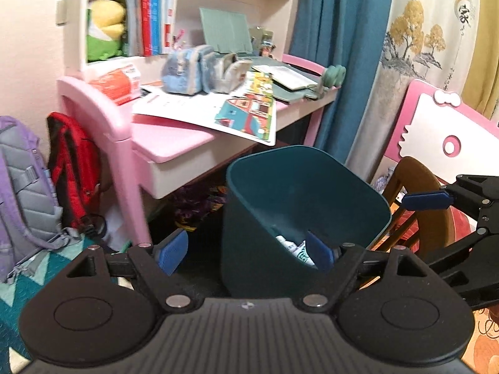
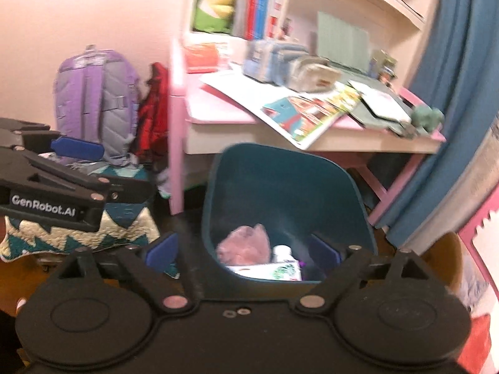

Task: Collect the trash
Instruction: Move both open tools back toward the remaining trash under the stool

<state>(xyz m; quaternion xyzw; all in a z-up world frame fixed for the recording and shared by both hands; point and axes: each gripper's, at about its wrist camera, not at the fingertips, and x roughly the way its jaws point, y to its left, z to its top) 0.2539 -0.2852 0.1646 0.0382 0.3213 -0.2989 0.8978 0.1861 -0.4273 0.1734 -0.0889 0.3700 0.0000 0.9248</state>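
From my left wrist camera, the left gripper (image 1: 246, 251) has its blue pads spread wide with nothing between them. Just ahead stands the dark teal trash bin (image 1: 265, 205) on the floor, in front of the pink desk (image 1: 168, 140); one pad sits over the bin's near rim. Down inside I can see a little white printed trash (image 1: 293, 247). The right gripper (image 1: 427, 201) reaches in from the right edge, beside the bin. A purple backpack (image 1: 21, 193) and a red bag (image 1: 71, 168) lean left of the desk.

From my right wrist camera, the right gripper (image 2: 243, 251) is likewise splayed open and empty, its pads straddling the bin's (image 2: 280, 180) near wall. The bin holds a crumpled pink wad (image 2: 243, 244), a white bottle (image 2: 282, 253) and a printed white carton (image 2: 271, 271). The left gripper (image 2: 76, 149) juts in from the left over a zigzag-patterned rug (image 2: 78, 237), apart from the bin.
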